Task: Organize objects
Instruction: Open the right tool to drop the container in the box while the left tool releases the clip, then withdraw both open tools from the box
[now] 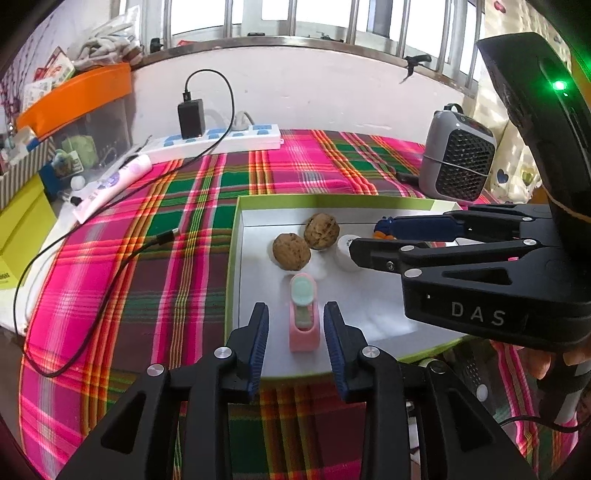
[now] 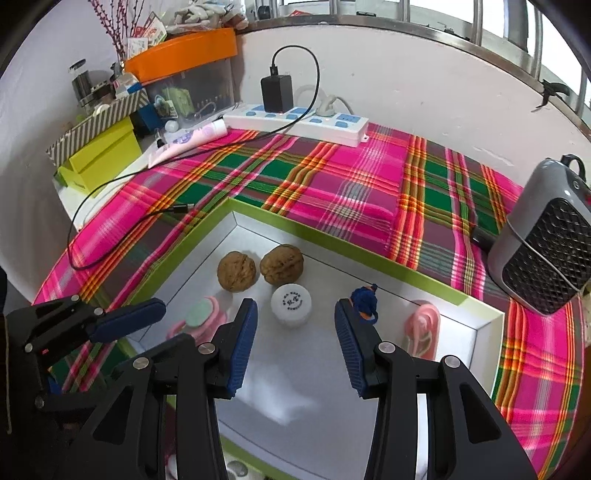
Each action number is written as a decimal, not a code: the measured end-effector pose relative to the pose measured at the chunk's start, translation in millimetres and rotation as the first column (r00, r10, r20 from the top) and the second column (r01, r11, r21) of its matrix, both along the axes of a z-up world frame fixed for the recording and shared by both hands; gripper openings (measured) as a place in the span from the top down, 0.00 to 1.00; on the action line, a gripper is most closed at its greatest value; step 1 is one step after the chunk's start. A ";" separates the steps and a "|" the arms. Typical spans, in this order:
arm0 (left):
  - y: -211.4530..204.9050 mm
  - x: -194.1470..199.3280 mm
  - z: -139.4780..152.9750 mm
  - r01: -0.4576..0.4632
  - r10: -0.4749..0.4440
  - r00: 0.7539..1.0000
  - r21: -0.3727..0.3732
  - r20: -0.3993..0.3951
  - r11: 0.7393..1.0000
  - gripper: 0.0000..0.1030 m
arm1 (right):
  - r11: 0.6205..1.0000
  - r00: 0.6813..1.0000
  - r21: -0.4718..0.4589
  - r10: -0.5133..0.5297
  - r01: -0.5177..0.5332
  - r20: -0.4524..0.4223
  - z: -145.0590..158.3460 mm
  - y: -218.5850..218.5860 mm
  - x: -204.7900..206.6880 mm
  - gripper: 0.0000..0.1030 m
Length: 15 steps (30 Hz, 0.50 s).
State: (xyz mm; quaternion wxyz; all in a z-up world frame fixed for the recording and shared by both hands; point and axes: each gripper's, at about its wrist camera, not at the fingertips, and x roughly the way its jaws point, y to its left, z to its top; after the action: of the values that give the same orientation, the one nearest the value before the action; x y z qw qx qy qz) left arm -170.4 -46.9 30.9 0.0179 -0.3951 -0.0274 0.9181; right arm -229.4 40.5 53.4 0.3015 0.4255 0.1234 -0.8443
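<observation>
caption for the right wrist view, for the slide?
Right tool open above green-rimmed tray holding two walnuts, white jar, blue figurine and pink items on plaid cloth.

A lived-in room of a home, not a lab or shop. The counter carries a pink-and-green plaid cloth and stands against a plain white wall below a barred window. Household clutter lines the far edge: a white power strip with a black charger plugged in, a small grey fan heater, an orange-lidded storage bin heaped with packets, a striped box and a tube of cream.
</observation>
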 end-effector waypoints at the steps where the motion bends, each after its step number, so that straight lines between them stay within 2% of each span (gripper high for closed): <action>1: -0.1 1.4 0.6 -0.004 0.004 1.000 -0.003 -0.001 1.000 0.72 | 1.000 1.000 -0.001 -0.002 0.002 -0.003 0.7 0.5 1.9 0.56; 15: 2.3 17.8 9.8 -0.005 0.005 1.000 -0.008 -0.028 1.000 0.71 | 1.000 1.000 -0.026 -0.018 0.017 -0.013 5.9 9.9 23.8 0.56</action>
State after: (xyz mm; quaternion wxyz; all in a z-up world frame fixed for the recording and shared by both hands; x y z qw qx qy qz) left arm -152.6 -44.6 40.7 0.0146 -0.3820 -0.0245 0.9237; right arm -205.6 50.4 59.2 0.2987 0.4171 0.1108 -0.8512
